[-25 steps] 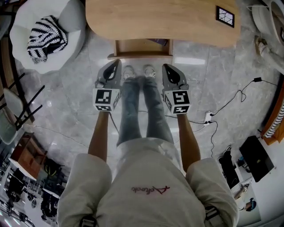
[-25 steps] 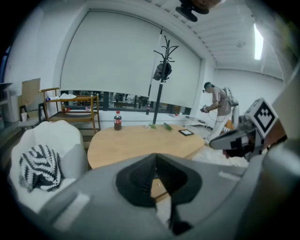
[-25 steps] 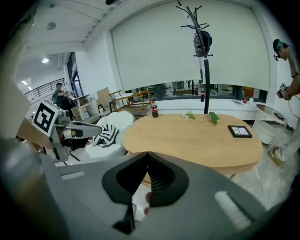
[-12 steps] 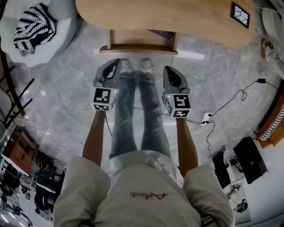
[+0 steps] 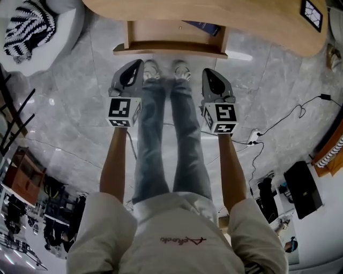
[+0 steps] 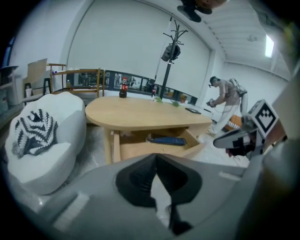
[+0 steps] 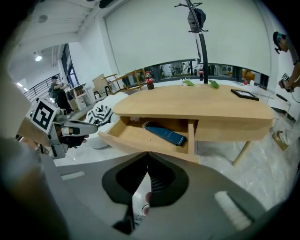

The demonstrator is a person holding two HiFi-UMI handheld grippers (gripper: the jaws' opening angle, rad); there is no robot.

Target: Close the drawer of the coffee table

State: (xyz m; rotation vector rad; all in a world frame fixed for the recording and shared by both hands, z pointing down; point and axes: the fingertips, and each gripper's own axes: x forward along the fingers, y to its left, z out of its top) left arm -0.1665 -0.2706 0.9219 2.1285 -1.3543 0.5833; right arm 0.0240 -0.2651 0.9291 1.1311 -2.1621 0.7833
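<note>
The oval wooden coffee table stands ahead of me with its drawer pulled out toward my feet. In the drawer lies a flat dark blue item, which also shows in the left gripper view. My left gripper hovers just short of the drawer front, near its left end. My right gripper is held level with it, near the right end. Each gripper is shut with nothing between its jaws, and neither touches the drawer.
A white armchair with a black-and-white striped cushion stands left of the table. On the tabletop are a cola bottle and a picture frame. Cables and a power strip lie on the floor at right. A person stands beyond the table.
The table and drawer have slid up in the head view, and more of the open drawer shows. Both grippers have stayed shut, side by side in front of it.
</note>
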